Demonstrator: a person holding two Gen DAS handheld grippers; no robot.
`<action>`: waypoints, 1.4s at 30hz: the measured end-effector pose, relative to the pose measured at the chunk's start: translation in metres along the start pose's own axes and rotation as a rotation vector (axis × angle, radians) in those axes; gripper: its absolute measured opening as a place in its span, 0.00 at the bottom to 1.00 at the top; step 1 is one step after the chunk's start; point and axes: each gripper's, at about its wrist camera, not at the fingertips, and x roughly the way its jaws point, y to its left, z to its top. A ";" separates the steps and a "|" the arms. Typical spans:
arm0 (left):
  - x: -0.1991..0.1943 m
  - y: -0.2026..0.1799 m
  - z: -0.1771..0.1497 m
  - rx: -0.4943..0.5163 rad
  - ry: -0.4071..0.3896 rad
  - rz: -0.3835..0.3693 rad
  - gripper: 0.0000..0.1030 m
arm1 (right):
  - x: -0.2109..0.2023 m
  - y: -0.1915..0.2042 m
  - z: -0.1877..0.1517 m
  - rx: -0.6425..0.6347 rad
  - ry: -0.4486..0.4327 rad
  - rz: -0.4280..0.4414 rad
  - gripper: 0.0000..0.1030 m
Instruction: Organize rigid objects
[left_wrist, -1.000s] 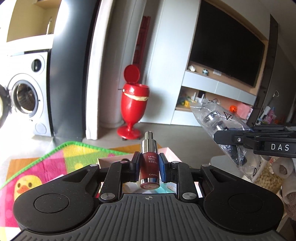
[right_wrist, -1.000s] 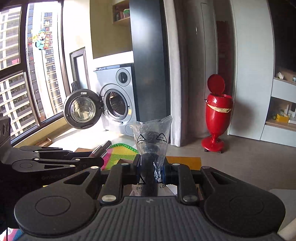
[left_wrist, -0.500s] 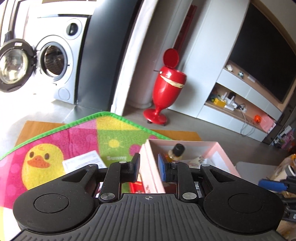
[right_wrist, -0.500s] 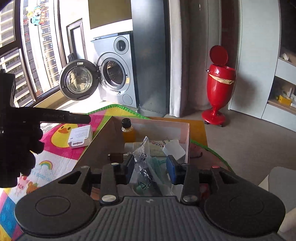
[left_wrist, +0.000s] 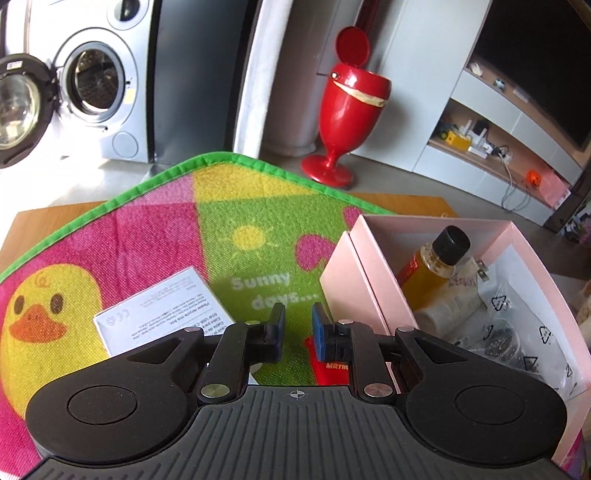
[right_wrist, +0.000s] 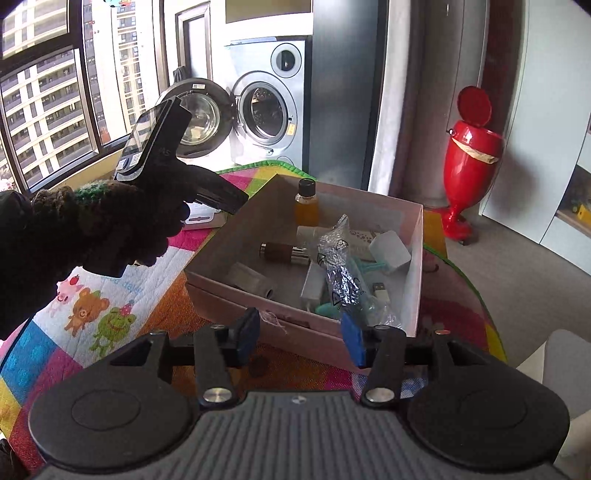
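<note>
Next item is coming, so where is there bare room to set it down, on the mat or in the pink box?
Free: the green mat patch between the white leaflet and the pink box. Inside, bare floor shows only at the box's near-left, beside the brown tube. Crowded: around the plastic bag and amber bottle.

Left black two-finger tool (left_wrist: 297, 330) empty, blue-padded jaws narrowly apart, right black two-finger tool (right_wrist: 300, 338) empty, jaws wide apart, dark knit-gloved left hand (right_wrist: 107, 229) gripping its handle.

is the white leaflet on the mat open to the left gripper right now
Probably yes: the left gripper is open and empty, and the white leaflet lies flat just left of its fingers, nothing on top. Flat paper may resist pinching.
</note>
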 end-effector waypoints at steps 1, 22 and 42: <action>-0.002 -0.002 -0.003 0.026 0.004 -0.017 0.14 | 0.000 0.002 -0.001 -0.007 0.000 0.000 0.48; -0.109 0.009 -0.067 -0.019 -0.090 0.005 0.17 | 0.060 0.118 -0.033 -0.158 0.079 0.179 0.22; -0.020 0.035 -0.008 0.035 -0.044 0.114 0.17 | 0.037 0.070 -0.073 -0.066 0.034 0.143 0.51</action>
